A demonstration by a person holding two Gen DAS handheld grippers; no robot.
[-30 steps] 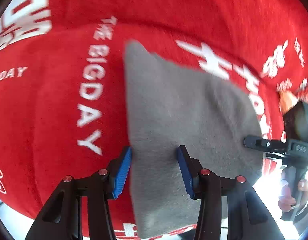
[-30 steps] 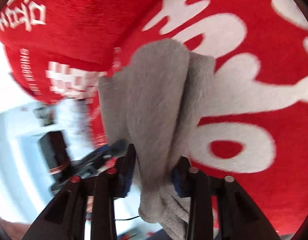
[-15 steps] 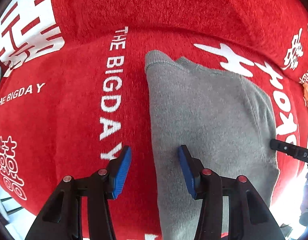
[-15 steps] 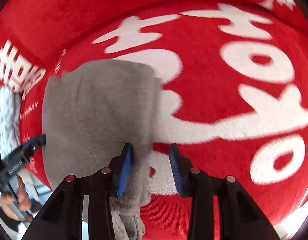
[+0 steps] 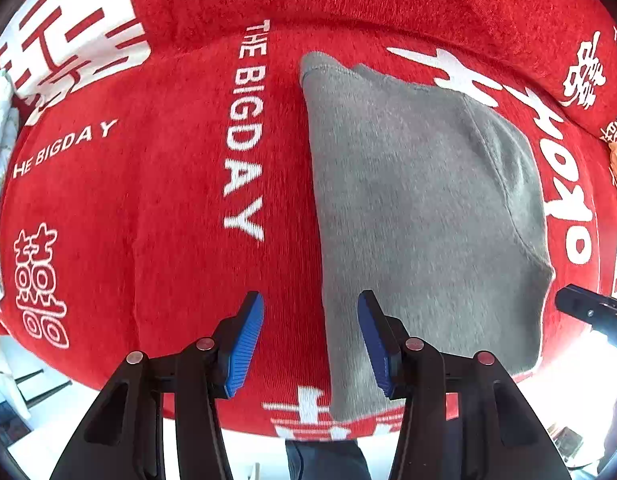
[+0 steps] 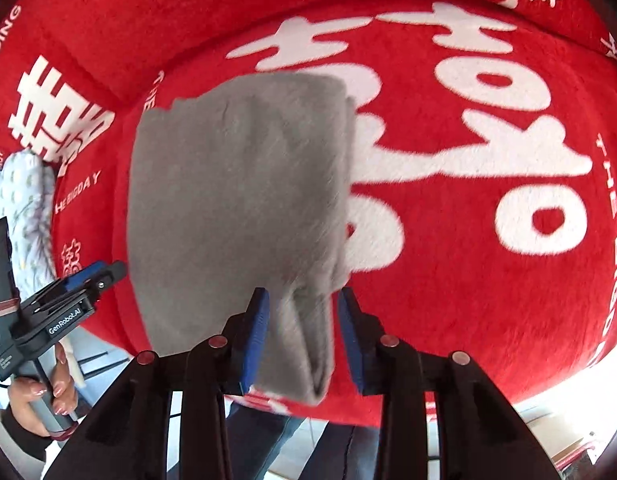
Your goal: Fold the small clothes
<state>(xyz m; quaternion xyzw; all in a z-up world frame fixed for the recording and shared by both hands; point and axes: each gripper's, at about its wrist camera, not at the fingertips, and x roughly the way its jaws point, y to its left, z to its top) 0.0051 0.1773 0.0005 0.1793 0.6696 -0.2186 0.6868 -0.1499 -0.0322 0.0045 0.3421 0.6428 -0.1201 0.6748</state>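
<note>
Since a second ago, the grey garment (image 5: 420, 216) has gone from hanging bunched between the right hand-held gripper's pads to lying folded and flat on the red cloth (image 5: 156, 208), and both hand-held grippers have pulled back from it.

Largest in view is that red plush cloth, printed with white lettering such as "THE BIGDAY" and large white characters. It covers a raised surface; whether that is a bench or a seat cannot be told. Its near edge curves across the bottom of both views, with bright floor beyond.

On the cloth lies the grey garment, a fleecy folded rectangle with a stitched hem at its far left corner. Its long left edge runs straight toward the camera in the left wrist view, and its near end reaches the cloth's near edge.

At the far left edge of the cloth sits a pale patterned fabric bundle (image 6: 26, 208).

Next, the left hand-held gripper (image 5: 310, 340) stands released, with its blue pads apart. The garment's left edge lies below the gap between them, and neither pad presses it. A hand (image 6: 40, 396) grips its handle in the right wrist view.

Last, the right hand-held gripper (image 6: 304, 332) is also released, its blue pads apart. A folded edge of the garment shows blurred in the gap, with neither pad pressing it.
</note>
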